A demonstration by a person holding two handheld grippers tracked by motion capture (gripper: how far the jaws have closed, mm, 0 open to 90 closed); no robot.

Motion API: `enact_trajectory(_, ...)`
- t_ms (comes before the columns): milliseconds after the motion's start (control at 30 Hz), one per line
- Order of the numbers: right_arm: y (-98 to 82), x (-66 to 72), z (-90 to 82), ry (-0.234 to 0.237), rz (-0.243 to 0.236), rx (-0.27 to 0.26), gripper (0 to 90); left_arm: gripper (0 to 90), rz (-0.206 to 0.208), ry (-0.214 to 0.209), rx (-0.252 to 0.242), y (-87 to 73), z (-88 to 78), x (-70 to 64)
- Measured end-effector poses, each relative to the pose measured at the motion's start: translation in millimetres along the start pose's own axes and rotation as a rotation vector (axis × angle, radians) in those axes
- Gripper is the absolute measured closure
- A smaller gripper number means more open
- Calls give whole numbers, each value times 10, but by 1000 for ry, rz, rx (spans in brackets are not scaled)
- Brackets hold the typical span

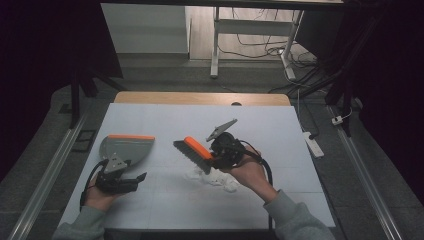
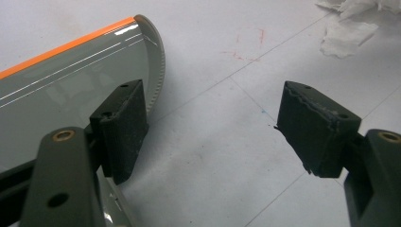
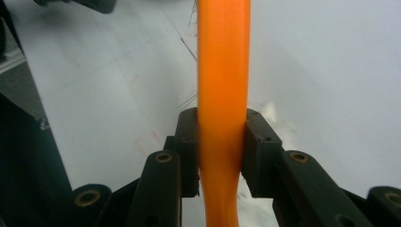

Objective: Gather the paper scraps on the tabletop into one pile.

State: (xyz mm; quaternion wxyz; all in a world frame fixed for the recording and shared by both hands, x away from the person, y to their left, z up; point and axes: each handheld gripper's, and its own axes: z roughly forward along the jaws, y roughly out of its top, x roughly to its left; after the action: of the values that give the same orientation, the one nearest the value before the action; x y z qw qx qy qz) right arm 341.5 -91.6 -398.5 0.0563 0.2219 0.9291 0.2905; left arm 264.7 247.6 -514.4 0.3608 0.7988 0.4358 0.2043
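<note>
Forearms in grey sleeves enter from the near edge of the white table (image 1: 165, 210), each hand carrying a gripper. Taking the crumpled paper scraps (image 1: 220, 181) as landmark, the left gripper (image 1: 141, 177) lies well off to their left, low over the tabletop with its jaws pointing toward them. Its jaws stand wide apart with nothing between them; in the left gripper view bare table shows in the gap, and the scraps (image 2: 347, 33) sit far ahead at the upper right.

Just behind the left gripper, and likewise well left of the scraps, the grey dustpan (image 1: 127, 148) rests flat on the table, its orange lip (image 1: 131, 137) on the far side. In the left gripper view the dustpan (image 2: 56, 90) lies beside and partly behind one jaw.

Directly over the far side of the scraps, the right gripper (image 1: 212, 159) is clamped tight on the orange handle (image 3: 222, 94) of the brush (image 1: 192, 150); the right gripper view shows both pads pressed against it. The brush stretches up and to the left from the scraps, dark bristles (image 1: 186, 152) facing down, between the scraps and the dustpan.
</note>
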Motion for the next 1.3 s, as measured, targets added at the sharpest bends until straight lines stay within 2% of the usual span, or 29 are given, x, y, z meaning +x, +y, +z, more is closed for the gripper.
enact_trajectory(67,16,23,52,7,10,-6,705,257,-1,1,-2,1,-3,1)
enact_trajectory(100,33,54,203,46,56,-39,704,257,-1,3,-3,4,-6,1)
enact_trajectory(133,33,54,203,46,56,-39,705,257,-2,5,-5,6,-9,0)
enact_trajectory(200,57,71,399,92,96,-56,705,257,-3,7,-8,5,-19,0)
enact_trajectory(233,87,83,597,110,106,-49,705,257,-3,6,-10,3,-21,2)
enact_trajectory(267,87,83,597,110,106,-49,705,257,-4,6,-9,2,-22,4)
enact_trajectory(333,109,91,765,128,109,-20,705,258,-4,5,-9,0,-20,6)
enact_trajectory(367,109,99,871,129,112,18,705,257,-4,4,-9,-2,-17,6)
enact_trajectory(400,109,99,871,129,112,18,705,257,-2,2,-7,-4,-15,7)
enact_trajectory(433,92,84,883,70,84,45,705,257,-1,1,-5,-8,-13,8)
enact_trajectory(467,92,84,883,70,84,45,705,257,-1,0,-4,-11,-11,10)
enact_trajectory(533,57,15,831,29,85,64,704,257,-4,0,-6,-10,-10,12)
enact_trajectory(633,-39,-82,713,17,117,52,705,257,3,-1,-3,-6,-3,2)
enact_trajectory(733,-110,-95,534,40,121,-6,705,257,4,-2,1,-3,2,-3)
enact_trajectory(833,-139,-81,323,30,104,-61,704,257,0,-1,1,-2,-1,-4)
enact_trajectory(1033,-221,-176,-54,23,126,-153,705,257,-15,-5,-1,-22,-11,14)
enact_trajectory(1200,-303,-318,-202,12,152,-190,705,257,-14,-4,0,-30,-11,26)
enact_trajectory(1300,-363,-375,-236,-8,159,-186,705,257,-15,-2,0,-27,-1,28)
